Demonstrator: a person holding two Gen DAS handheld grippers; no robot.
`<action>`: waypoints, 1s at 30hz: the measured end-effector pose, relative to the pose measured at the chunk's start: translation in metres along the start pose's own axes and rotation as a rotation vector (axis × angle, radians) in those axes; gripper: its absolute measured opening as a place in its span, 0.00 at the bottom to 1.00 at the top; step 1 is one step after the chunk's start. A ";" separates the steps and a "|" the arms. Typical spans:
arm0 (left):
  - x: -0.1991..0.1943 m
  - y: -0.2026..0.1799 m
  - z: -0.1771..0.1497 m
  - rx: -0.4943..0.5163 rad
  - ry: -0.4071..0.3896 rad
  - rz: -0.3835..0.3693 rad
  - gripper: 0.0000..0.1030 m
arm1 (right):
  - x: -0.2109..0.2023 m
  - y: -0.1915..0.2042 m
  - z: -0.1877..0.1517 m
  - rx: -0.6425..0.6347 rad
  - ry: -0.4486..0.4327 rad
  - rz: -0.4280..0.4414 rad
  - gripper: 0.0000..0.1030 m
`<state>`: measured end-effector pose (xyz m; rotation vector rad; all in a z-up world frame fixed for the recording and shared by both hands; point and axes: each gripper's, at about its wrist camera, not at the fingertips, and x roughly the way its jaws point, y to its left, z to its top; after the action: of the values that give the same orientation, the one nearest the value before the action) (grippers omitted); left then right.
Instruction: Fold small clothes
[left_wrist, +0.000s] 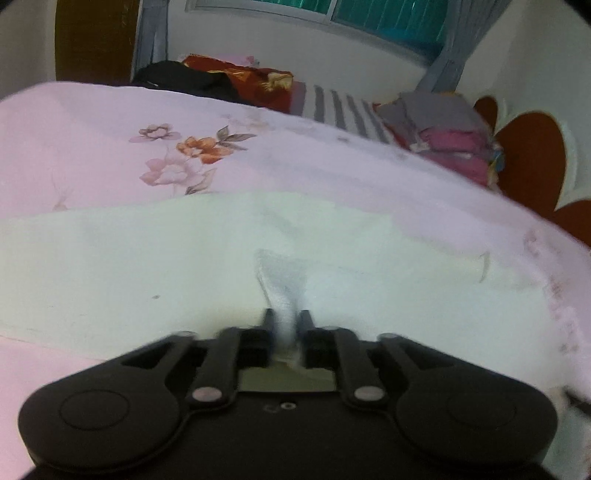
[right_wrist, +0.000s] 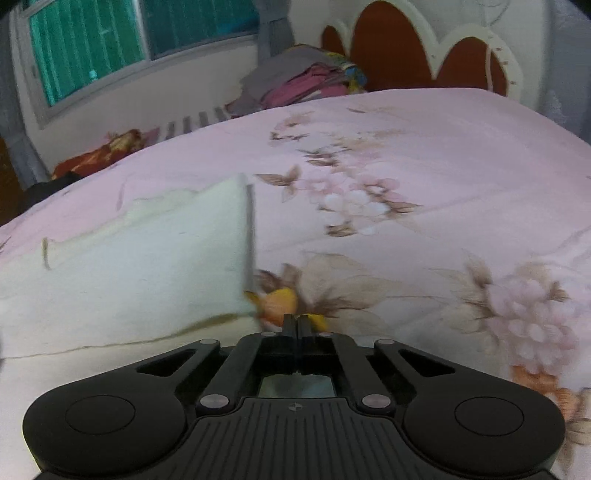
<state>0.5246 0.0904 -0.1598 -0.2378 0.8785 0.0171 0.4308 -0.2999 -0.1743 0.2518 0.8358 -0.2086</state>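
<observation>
A pale white garment (left_wrist: 147, 266) lies spread flat on a pink flowered bed sheet (left_wrist: 332, 166). My left gripper (left_wrist: 287, 321) sits low over the garment's near part. A raised fold of the white cloth fills the narrow gap between its two fingers and touches both. In the right wrist view the garment (right_wrist: 147, 277) lies to the left, its straight right edge and near corner just left of my right gripper (right_wrist: 297, 325). That gripper's fingers are pressed together above an orange flower print on the sheet (right_wrist: 443, 147). No cloth shows between them.
A stack of folded grey and pink clothes (left_wrist: 443, 129) (right_wrist: 306, 81) sits at the far side by the red and white headboard (left_wrist: 528, 158) (right_wrist: 388, 48). A red and black heap (left_wrist: 221, 81) (right_wrist: 96, 155) lies under the window (right_wrist: 92, 55).
</observation>
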 end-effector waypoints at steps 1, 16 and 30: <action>-0.001 0.002 -0.001 0.000 0.003 0.002 0.25 | -0.006 -0.003 0.001 0.002 -0.019 0.003 0.00; -0.019 -0.034 -0.009 0.129 -0.092 -0.013 0.54 | 0.027 0.019 0.033 -0.015 0.074 0.149 0.42; -0.007 -0.035 -0.017 0.115 -0.058 -0.006 0.59 | 0.016 0.015 0.034 -0.071 0.006 0.119 0.09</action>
<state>0.5114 0.0531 -0.1577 -0.1318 0.8179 -0.0317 0.4694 -0.2975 -0.1621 0.2352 0.8299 -0.0669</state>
